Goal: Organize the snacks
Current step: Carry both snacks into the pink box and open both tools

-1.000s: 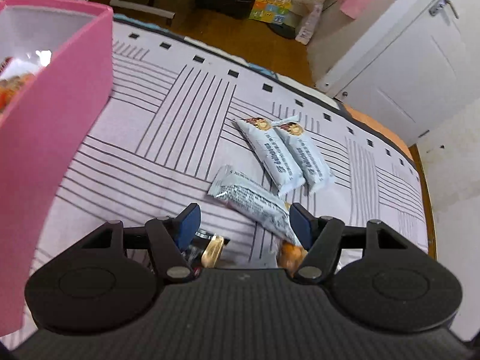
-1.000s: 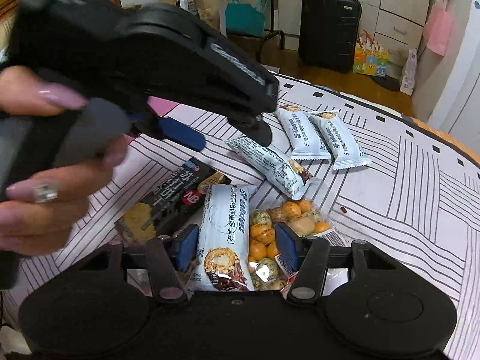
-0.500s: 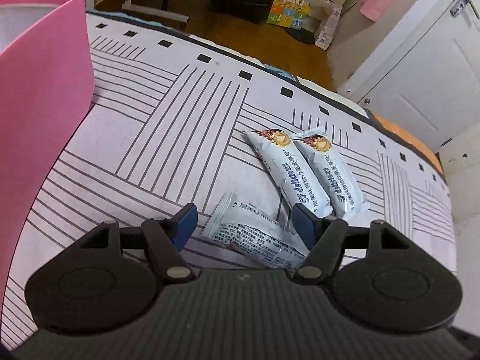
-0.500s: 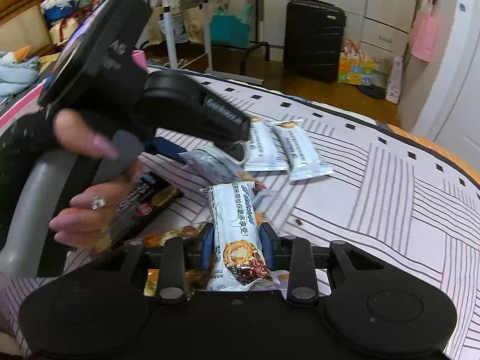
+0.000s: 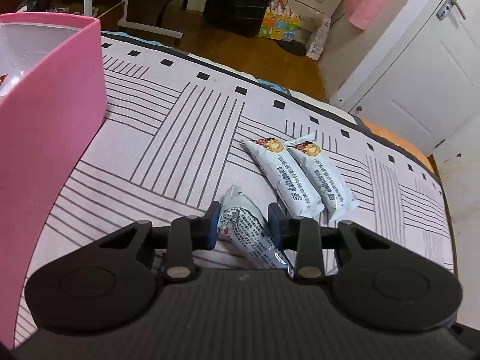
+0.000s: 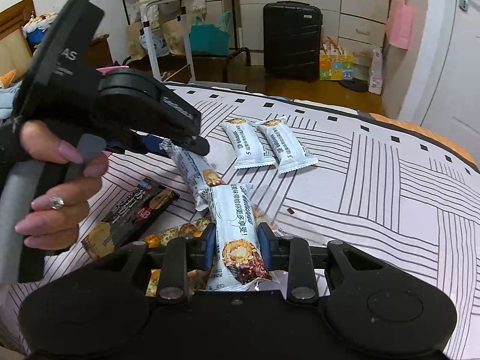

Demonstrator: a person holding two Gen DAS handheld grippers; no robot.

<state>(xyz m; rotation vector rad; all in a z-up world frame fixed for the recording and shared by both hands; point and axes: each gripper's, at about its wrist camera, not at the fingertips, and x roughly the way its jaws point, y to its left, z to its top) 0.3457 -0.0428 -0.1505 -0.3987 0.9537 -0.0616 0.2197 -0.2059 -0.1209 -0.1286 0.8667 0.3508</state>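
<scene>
A tall pink box [image 5: 45,126] stands at the left, on the striped bed cover [image 5: 168,138]. Bare cover lies between it and the snacks. The left gripper [image 5: 243,219] has just been closing and now squeezes a silver snack pack [image 5: 249,231]. Just past it, two white packs [image 5: 300,174] lie side by side, near the bed's far edge. The right gripper [image 6: 237,240] has just closed tight on another white pack [image 6: 237,231]. A black suitcase [image 6: 292,39] stands on the wood floor.
</scene>
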